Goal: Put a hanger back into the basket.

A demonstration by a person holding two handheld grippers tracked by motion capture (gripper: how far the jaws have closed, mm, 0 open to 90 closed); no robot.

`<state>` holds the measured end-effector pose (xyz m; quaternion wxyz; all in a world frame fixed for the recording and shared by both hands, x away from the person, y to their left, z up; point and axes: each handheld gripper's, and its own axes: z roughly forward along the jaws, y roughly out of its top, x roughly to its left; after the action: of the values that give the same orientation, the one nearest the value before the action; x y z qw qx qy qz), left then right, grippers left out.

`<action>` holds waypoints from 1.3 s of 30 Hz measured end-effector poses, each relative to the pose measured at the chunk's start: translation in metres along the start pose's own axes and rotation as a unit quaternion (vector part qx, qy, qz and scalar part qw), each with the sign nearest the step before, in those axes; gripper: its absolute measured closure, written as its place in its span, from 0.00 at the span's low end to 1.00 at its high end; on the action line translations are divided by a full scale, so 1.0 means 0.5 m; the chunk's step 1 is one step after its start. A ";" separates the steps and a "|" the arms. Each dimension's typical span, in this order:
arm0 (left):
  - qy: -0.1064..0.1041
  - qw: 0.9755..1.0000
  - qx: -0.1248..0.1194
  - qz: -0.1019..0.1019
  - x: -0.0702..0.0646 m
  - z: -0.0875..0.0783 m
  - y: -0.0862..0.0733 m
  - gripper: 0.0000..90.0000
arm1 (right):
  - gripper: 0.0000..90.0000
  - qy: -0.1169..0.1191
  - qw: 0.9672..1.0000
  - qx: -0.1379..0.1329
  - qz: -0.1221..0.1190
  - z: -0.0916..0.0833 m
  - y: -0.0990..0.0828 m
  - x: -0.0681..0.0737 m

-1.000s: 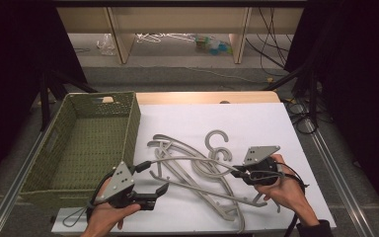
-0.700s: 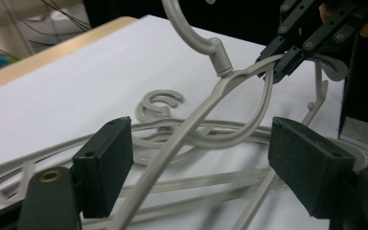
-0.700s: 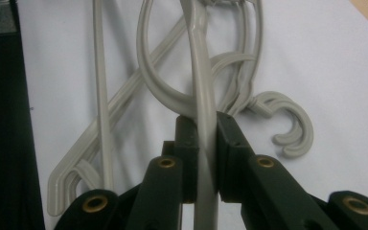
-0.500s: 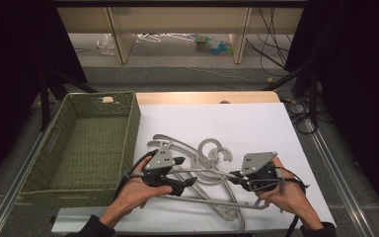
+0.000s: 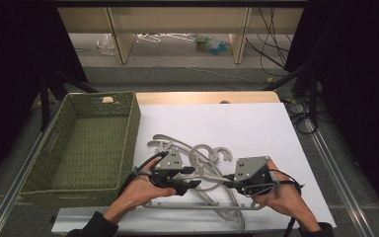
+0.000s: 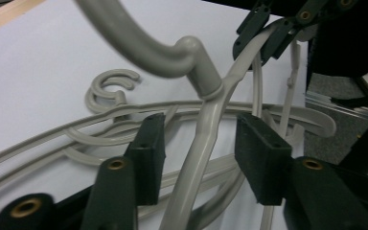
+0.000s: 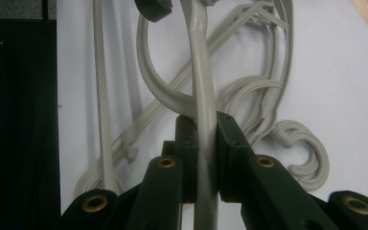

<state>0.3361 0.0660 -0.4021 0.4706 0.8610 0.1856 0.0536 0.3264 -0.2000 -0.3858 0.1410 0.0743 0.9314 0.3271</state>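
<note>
The right gripper (image 7: 199,158) is clenched on one arm of a grey plastic hanger (image 7: 202,86), its two black pads pressed flat against either side of the bar. The left gripper (image 6: 201,153) has just been closing around the other arm of the same hanger (image 6: 206,143); the bar runs up between its jaws, but in the left gripper view a gap remains on both sides, so the pads do not yet press on it. In that view the hanger's neck and hook (image 6: 172,57) rise just beyond the jaws, and the far end of the bar goes into the right gripper's pads at the top edge. Seen from the high view, the left gripper (image 5: 190,178) and the right gripper (image 5: 232,183) face each other over a tangled pile of hangers (image 5: 197,158) lying on the white sheet (image 5: 256,128) at the near side of the table, with the held hanger between them and apparently a little clear of the heap. The woven green basket (image 5: 128,123) stands just to the left of the pile and holds nothing that can be seen. By this reading the work is at its start: one hanger is being secured at both ends, none has gone into the basket, and the rest of the pile remains to be untangled and moved.
</note>
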 end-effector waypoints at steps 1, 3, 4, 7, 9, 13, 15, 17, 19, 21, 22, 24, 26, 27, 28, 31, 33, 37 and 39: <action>-0.002 1.000 0.002 0.002 0.000 0.000 0.001 0.69 | 0.91 0.003 1.000 0.000 -0.003 0.001 0.001 0.002; -0.006 1.000 0.005 0.007 0.000 0.000 0.002 0.74 | 0.91 0.002 1.000 0.000 -0.005 0.002 0.002 0.002; -0.011 1.000 0.006 0.008 -0.002 0.001 0.003 0.74 | 0.91 0.006 1.000 0.000 -0.007 0.002 0.003 0.002; -0.018 0.999 0.015 0.024 -0.002 0.000 0.003 0.80 | 0.91 0.010 1.000 0.000 -0.014 0.001 0.004 0.004; -0.021 0.999 0.013 0.025 -0.004 -0.001 0.003 0.80 | 0.91 0.010 1.000 0.000 -0.016 0.001 0.004 0.005; -0.030 0.999 0.022 0.037 -0.012 -0.011 0.006 0.87 | 0.89 0.011 1.000 -0.009 -0.025 0.000 0.004 0.003; -0.030 0.999 0.025 0.036 -0.015 -0.014 0.007 0.89 | 0.88 0.007 1.000 -0.011 -0.024 -0.001 0.004 0.002; -0.028 0.999 0.025 0.035 -0.017 -0.017 0.009 0.89 | 0.87 -0.002 1.000 -0.014 -0.028 -0.001 0.006 0.002; -0.025 0.999 0.024 0.031 -0.017 -0.018 0.010 0.89 | 0.86 -0.002 1.000 -0.011 -0.025 -0.002 0.008 0.002; -0.017 0.999 0.023 0.025 -0.016 -0.023 0.012 0.89 | 0.83 -0.013 1.000 -0.014 -0.005 -0.002 0.011 0.002; -0.003 1.000 0.022 0.019 -0.011 -0.031 0.014 0.89 | 0.74 -0.028 0.999 -0.023 0.024 -0.007 0.015 -0.002; 0.008 1.000 0.021 0.009 -0.004 -0.038 0.014 0.89 | 0.63 -0.042 0.998 -0.034 0.045 -0.013 0.017 -0.004; 0.015 1.000 0.023 0.002 0.003 -0.046 0.015 0.89 | 0.58 -0.052 0.995 -0.053 0.070 -0.023 0.020 -0.007; 0.021 0.999 0.024 -0.002 0.006 -0.052 0.016 0.89 | 0.54 -0.061 0.993 -0.064 0.079 -0.028 0.021 -0.008; 0.021 0.999 0.024 -0.002 0.006 -0.052 0.016 0.89 | 0.54 -0.061 0.993 -0.064 0.079 -0.028 0.021 -0.008; 0.032 0.999 0.018 -0.012 0.015 -0.068 0.020 0.89 | 0.46 -0.080 0.984 -0.101 0.119 -0.043 0.027 -0.008; 0.041 0.999 0.014 -0.023 0.020 -0.081 0.024 0.89 | 0.43 -0.087 0.979 -0.121 0.142 -0.052 0.028 -0.006; 0.058 0.997 -0.007 -0.044 0.037 -0.109 0.037 0.89 | 0.40 -0.090 0.971 -0.147 0.165 -0.064 0.020 0.006; 0.071 0.996 -0.017 -0.055 0.045 -0.128 0.047 0.89 | 0.38 -0.087 0.969 -0.140 0.182 -0.064 0.006 0.018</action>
<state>0.3463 0.1136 -0.3493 0.4729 0.8354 0.2647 0.0920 0.3079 -0.2142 -0.3620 0.1687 0.2506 0.8311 0.4669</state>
